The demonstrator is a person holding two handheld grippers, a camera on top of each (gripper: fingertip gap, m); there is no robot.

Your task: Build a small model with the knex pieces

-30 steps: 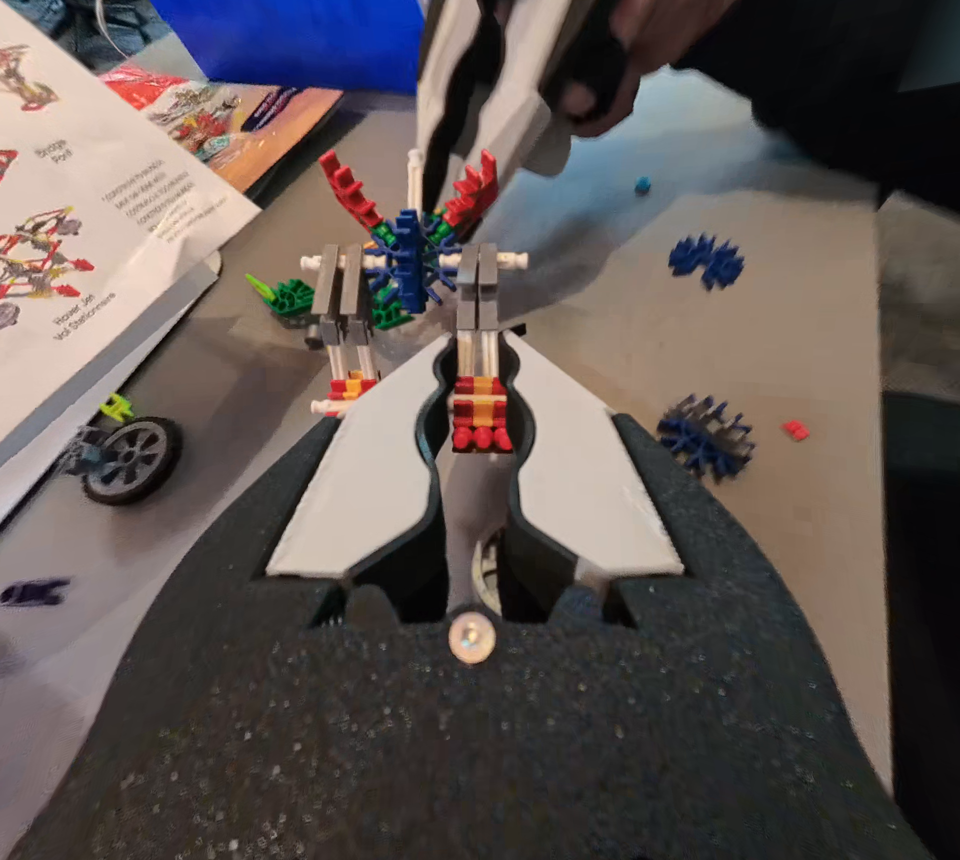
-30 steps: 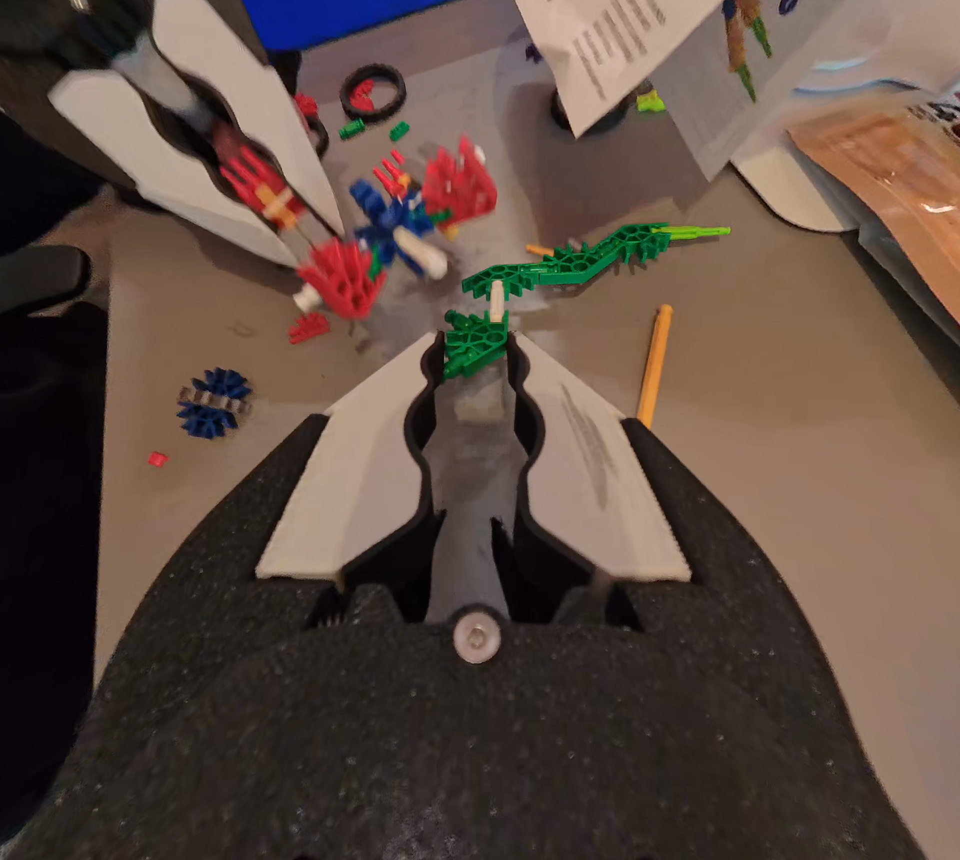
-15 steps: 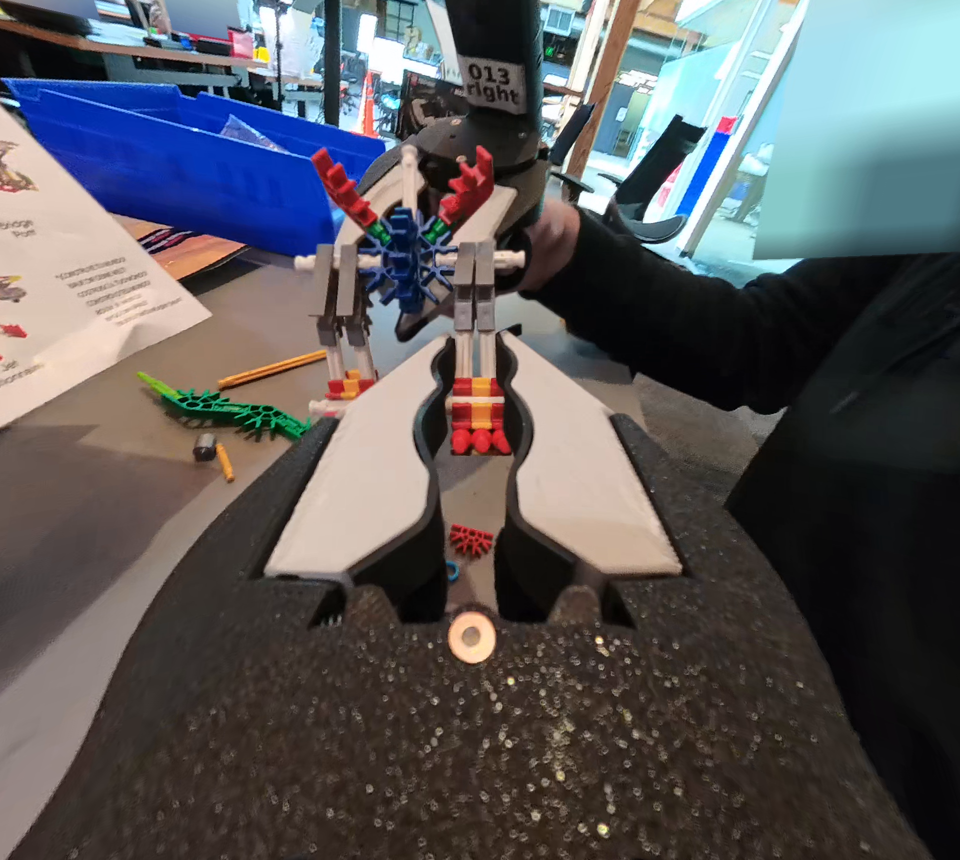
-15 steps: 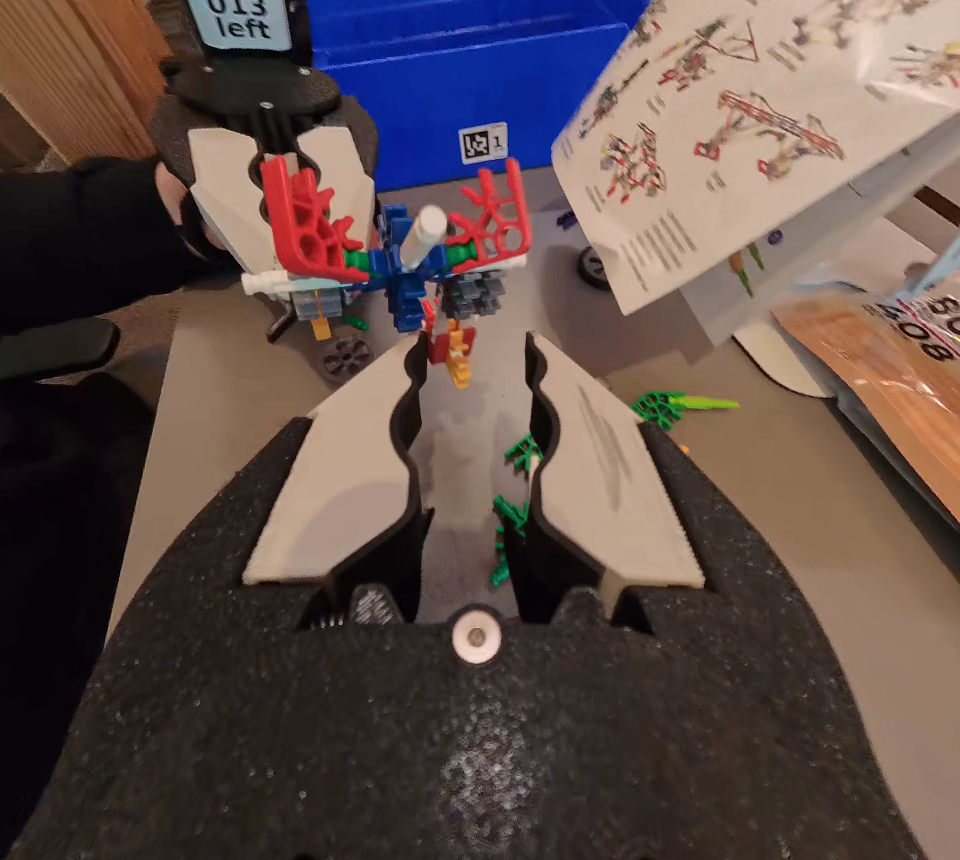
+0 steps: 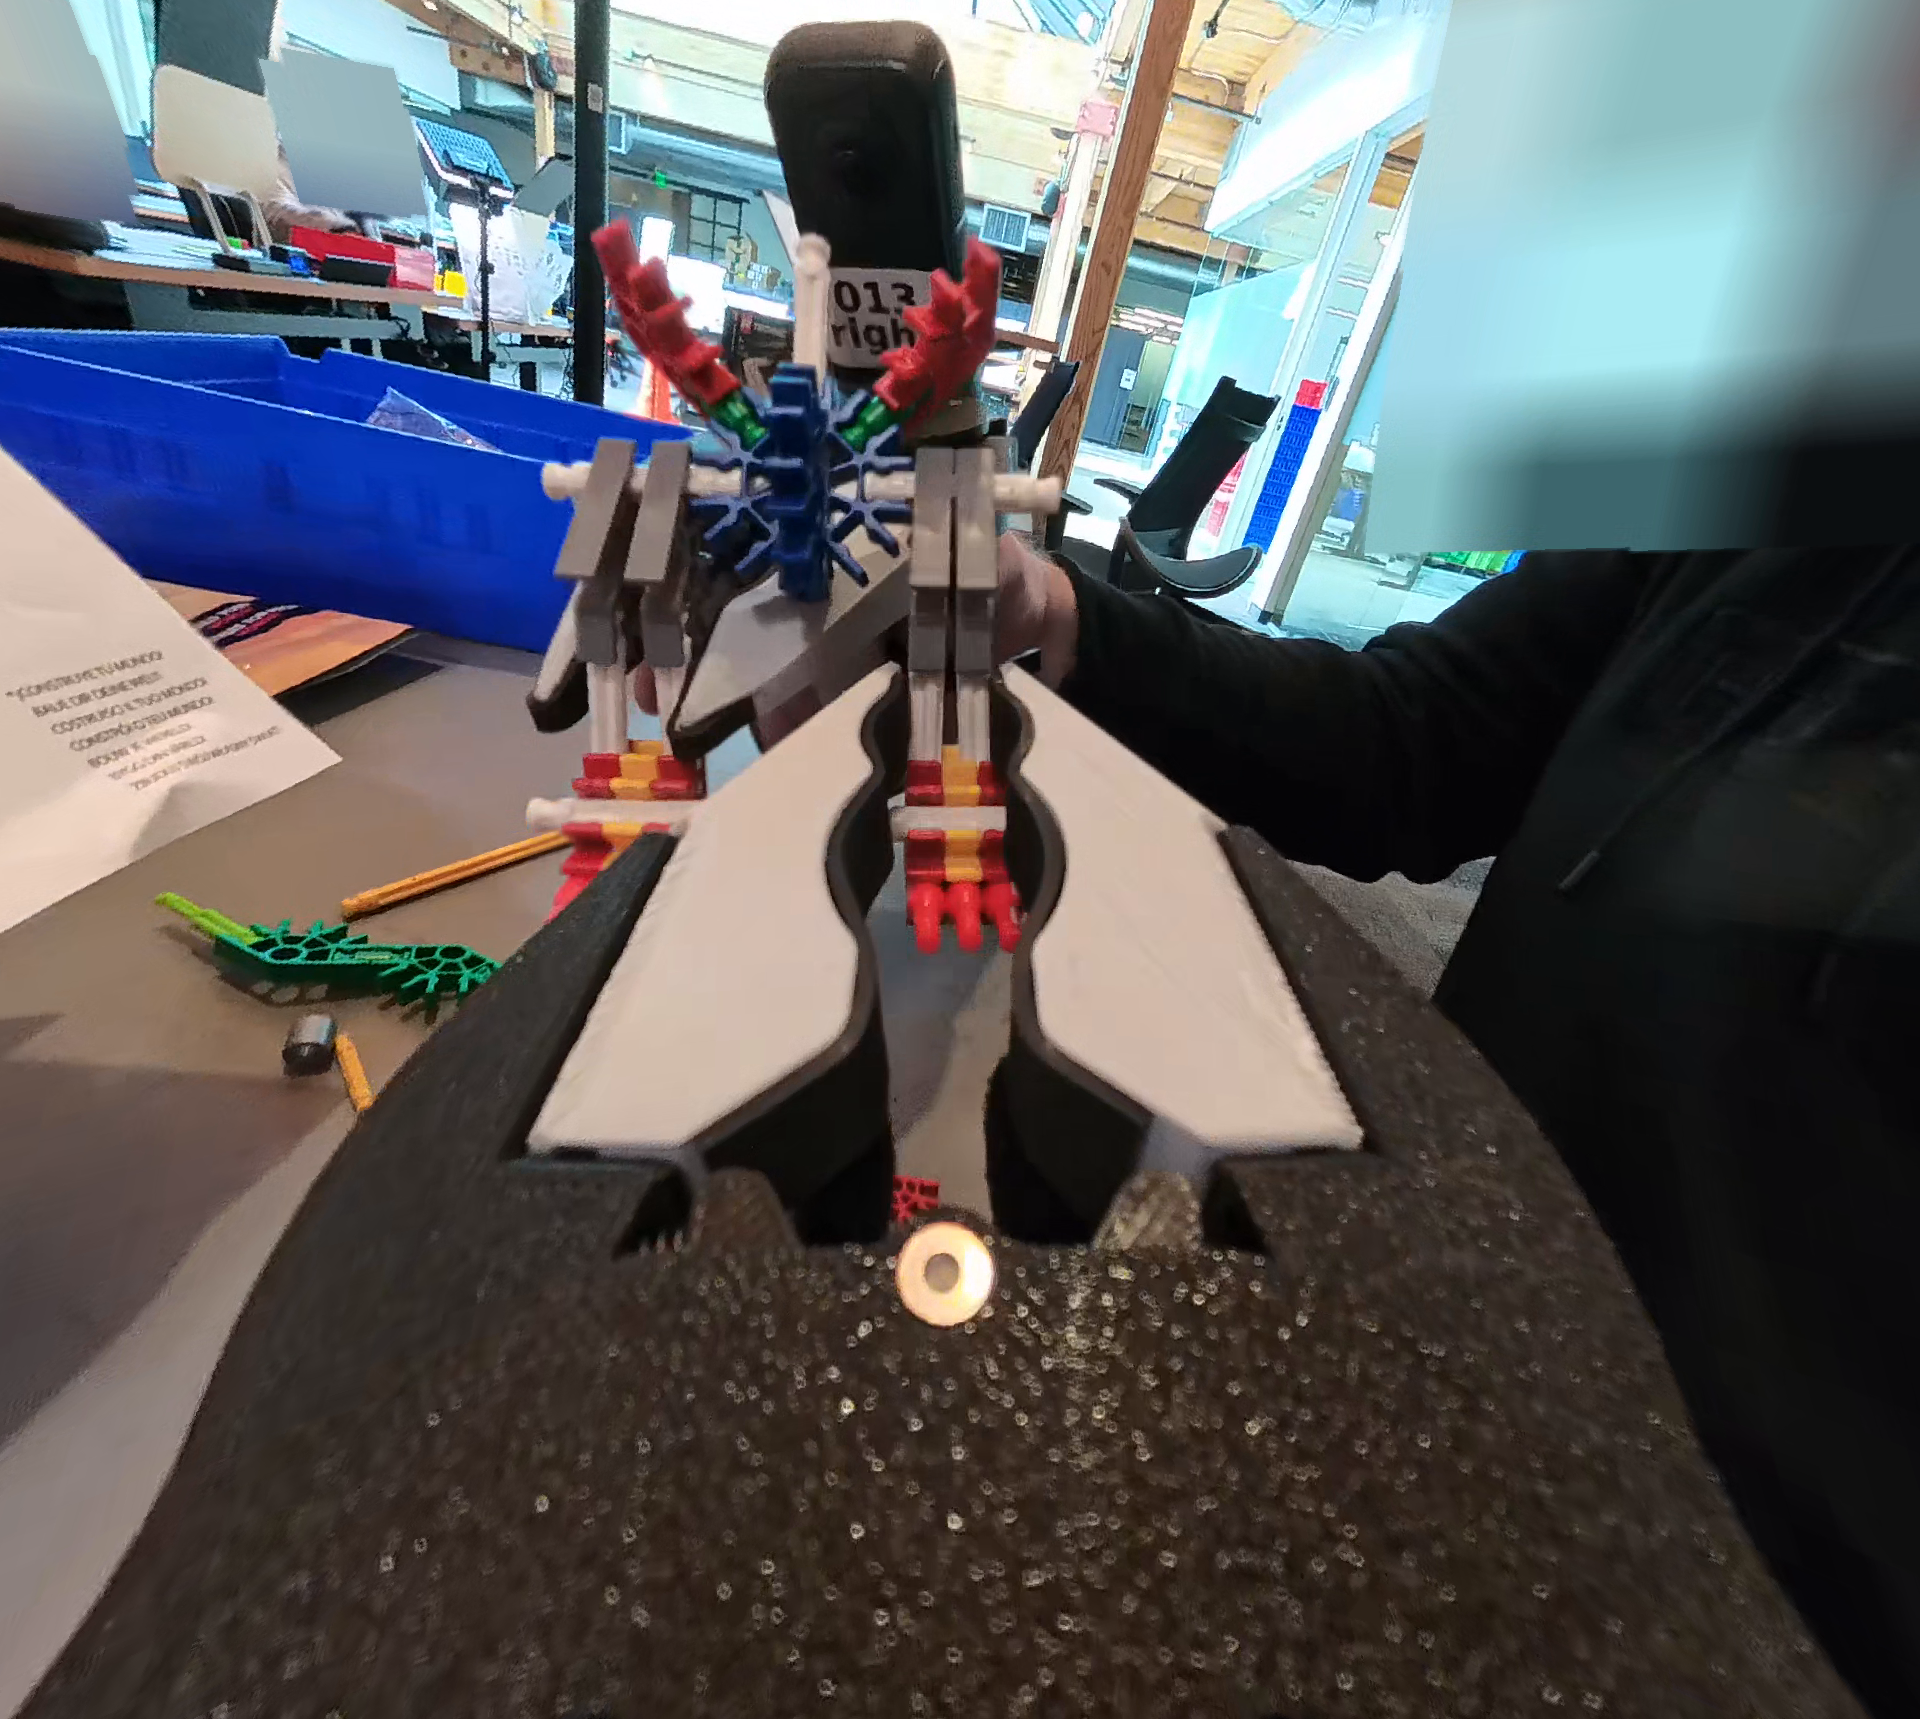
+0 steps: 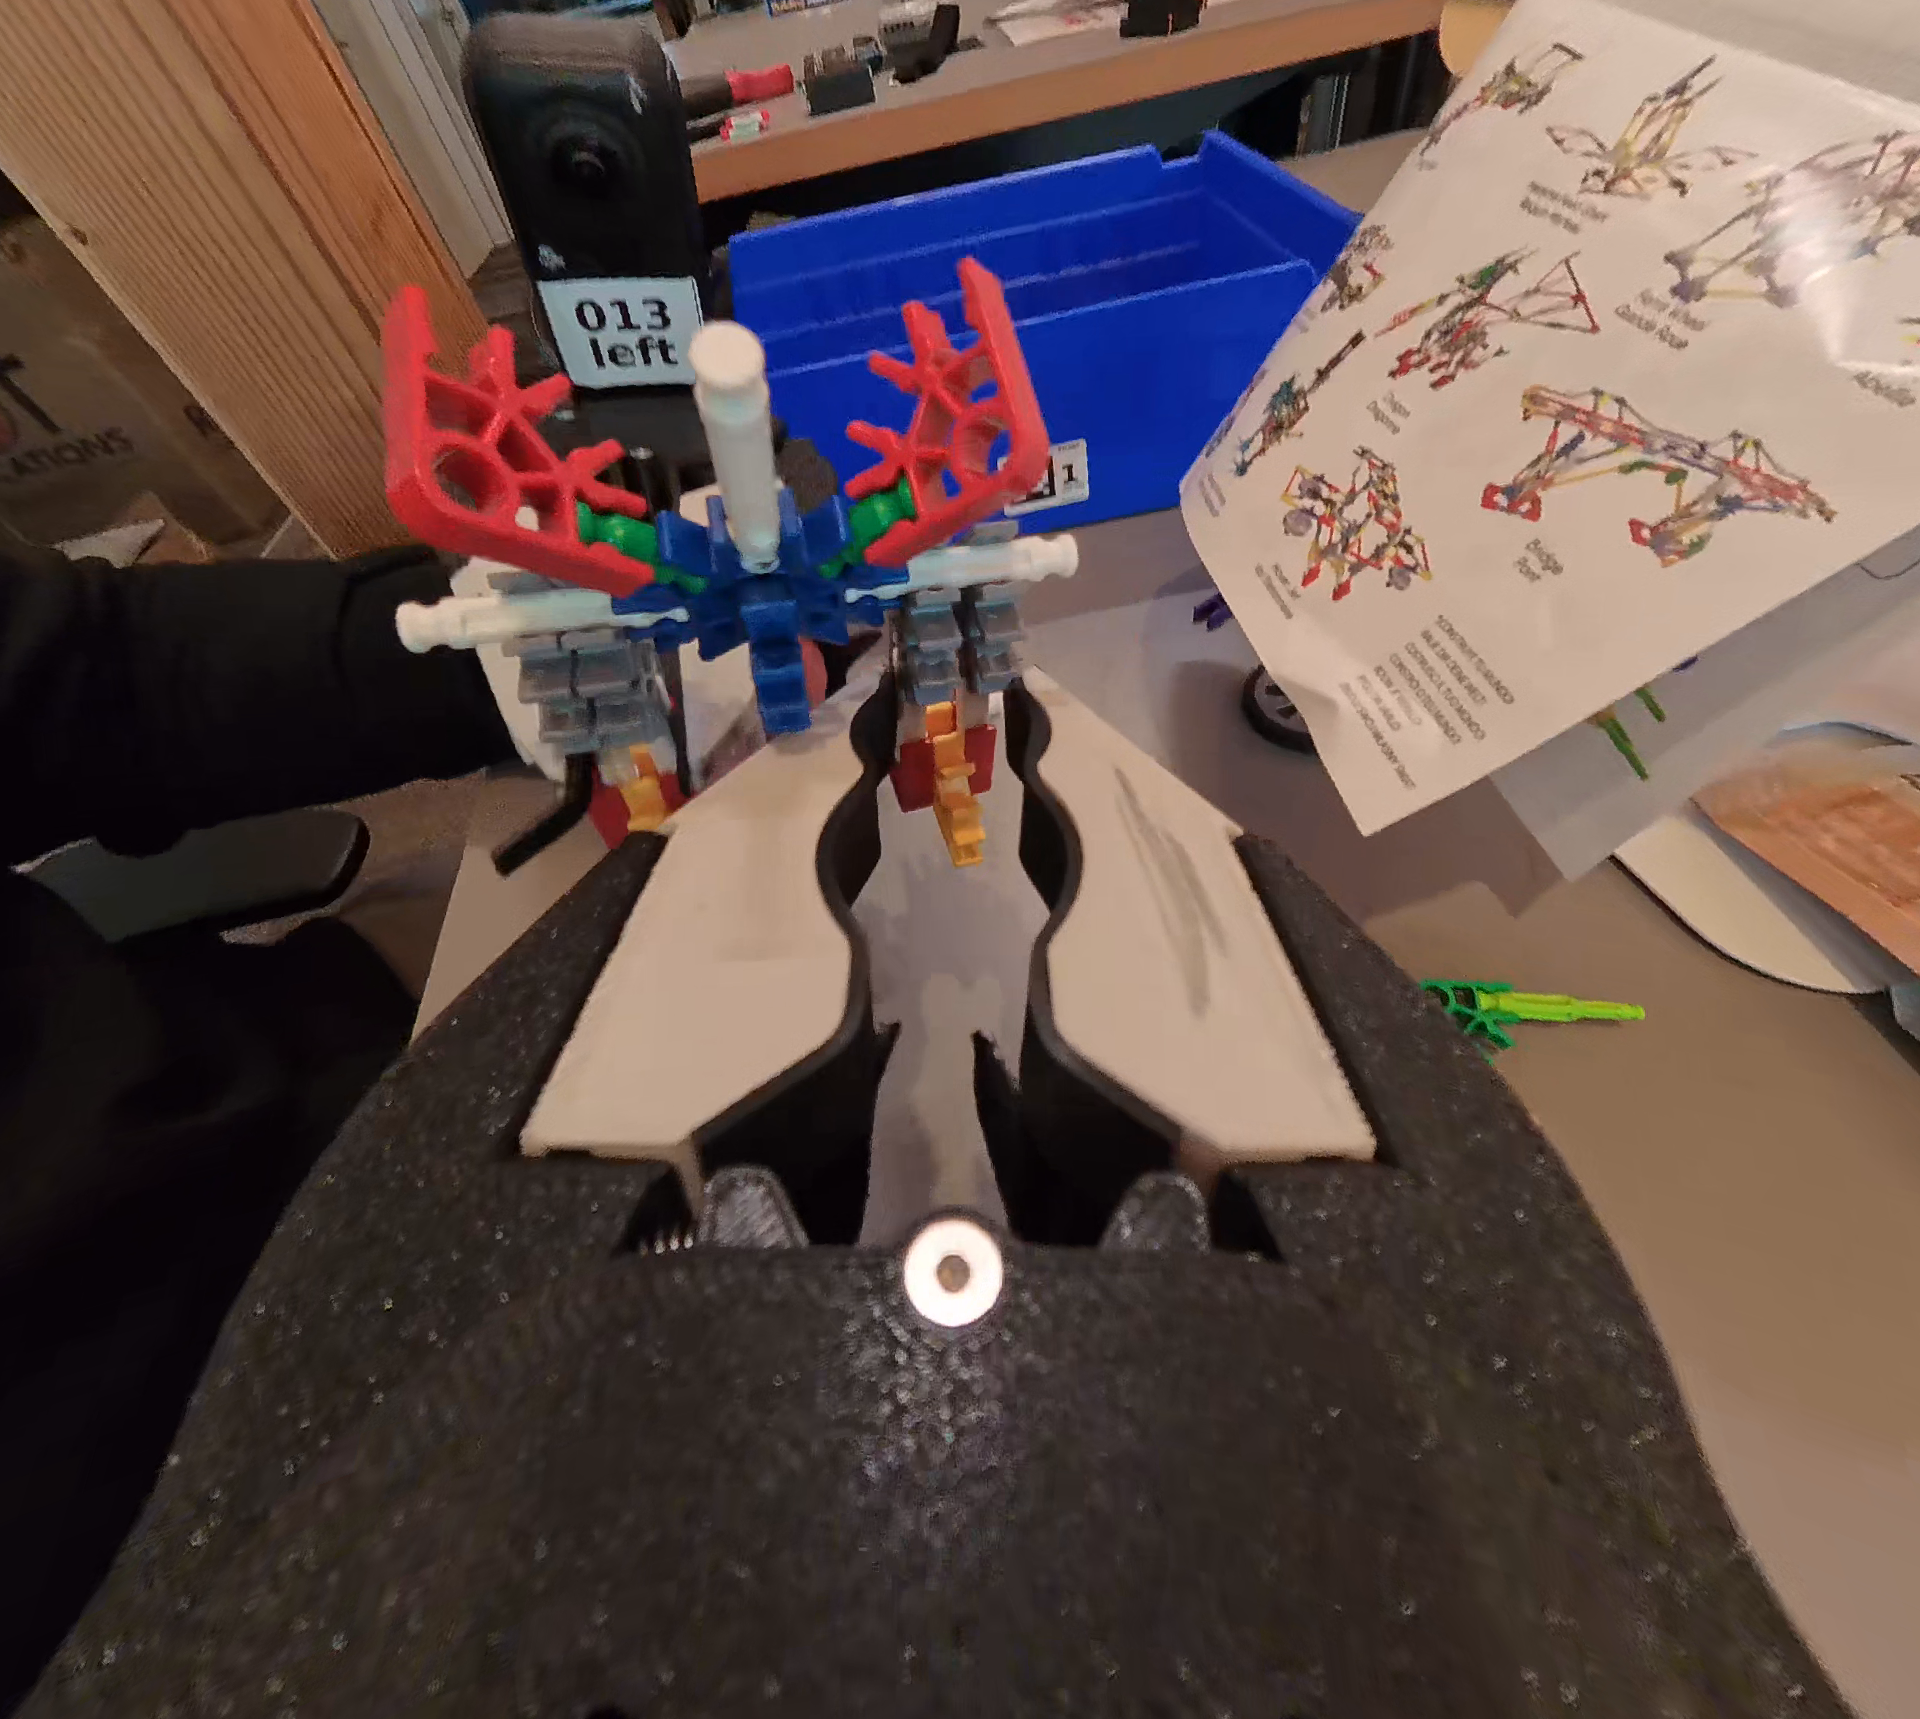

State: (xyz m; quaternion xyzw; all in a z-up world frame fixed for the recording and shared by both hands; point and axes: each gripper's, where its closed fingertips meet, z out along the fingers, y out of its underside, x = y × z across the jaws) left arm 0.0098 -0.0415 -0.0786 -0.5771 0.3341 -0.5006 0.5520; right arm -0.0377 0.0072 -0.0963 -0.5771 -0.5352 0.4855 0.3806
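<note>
Toy model (image 5: pixel 795 506), where was it?

Held up off the surface (image 5: pixel 208 1150), between the two tools. The left tongs (image 5: pixel 951 734) were pinching one of its legs, the red, yellow and white one, right at their tips.

And the right tongs (image 6: pixel 948 734)?

Their tips stood on either side of the model's other leg, close in. I couldn't tell whether they actually pressed on it.

What did the model look like?

A blue hub in the middle, a white rod sticking up from it, two red fan pieces on green stubs, and grey blocks on a white crossbar above each leg.

What lay near it on the surface?

In the left wrist view, to the left: a small dark piece (image 5: pixel 310 1041) touching a short yellow rod, then a green strip (image 5: pixel 353 957), then a long yellow rod (image 5: pixel 457 869) beyond it.

Farther back?

A blue bin (image 5: pixel 260 464) at the far side. In the right wrist view a printed instruction sheet (image 6: pixel 1558 422) hung over the right, with a small wheel (image 6: pixel 1273 713) under its edge.
</note>
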